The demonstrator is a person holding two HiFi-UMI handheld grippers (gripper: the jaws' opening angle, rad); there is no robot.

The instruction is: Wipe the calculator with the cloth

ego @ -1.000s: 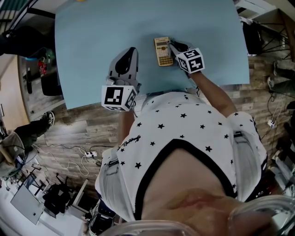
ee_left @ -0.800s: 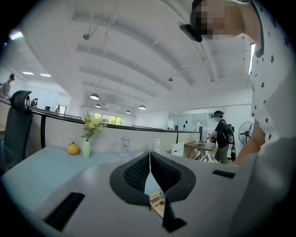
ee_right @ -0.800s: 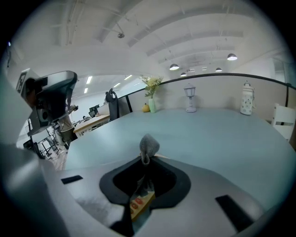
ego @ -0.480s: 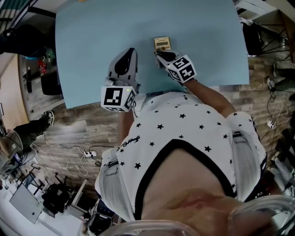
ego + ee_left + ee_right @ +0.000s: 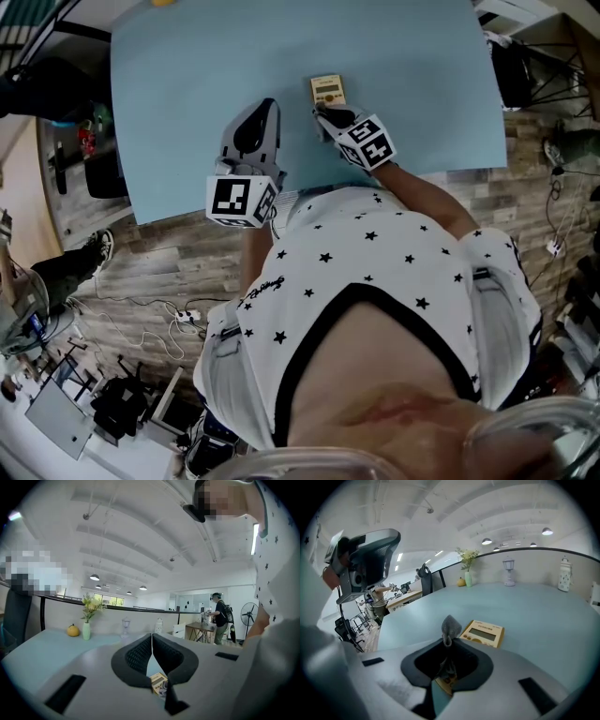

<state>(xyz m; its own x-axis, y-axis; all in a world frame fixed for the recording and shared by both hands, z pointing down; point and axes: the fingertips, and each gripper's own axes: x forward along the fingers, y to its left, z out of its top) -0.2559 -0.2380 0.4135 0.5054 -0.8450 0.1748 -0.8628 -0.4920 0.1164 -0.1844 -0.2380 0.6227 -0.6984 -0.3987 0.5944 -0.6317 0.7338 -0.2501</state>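
A tan calculator (image 5: 328, 90) lies on the light blue table (image 5: 187, 94), its display end (image 5: 483, 633) showing past my right gripper. My right gripper (image 5: 323, 116) hangs over the calculator's near end, shut on a small grey cloth (image 5: 449, 628) that pokes up between the jaws and drapes down onto the keys. My left gripper (image 5: 251, 133) rests at the table's near edge to the left of the calculator, jaws shut with nothing between them (image 5: 151, 645). A corner of the calculator (image 5: 158, 682) shows below the left jaws.
A vase of flowers (image 5: 467, 567), an orange fruit (image 5: 72, 630), a lantern (image 5: 508, 571) and a white bottle (image 5: 565, 575) stand along the table's far edge. The person's body presses at the near edge. Desks, cables and another person stand around.
My right gripper has moved left from beside the calculator onto its near end, with the cloth now over the keys. The left gripper has stayed put.
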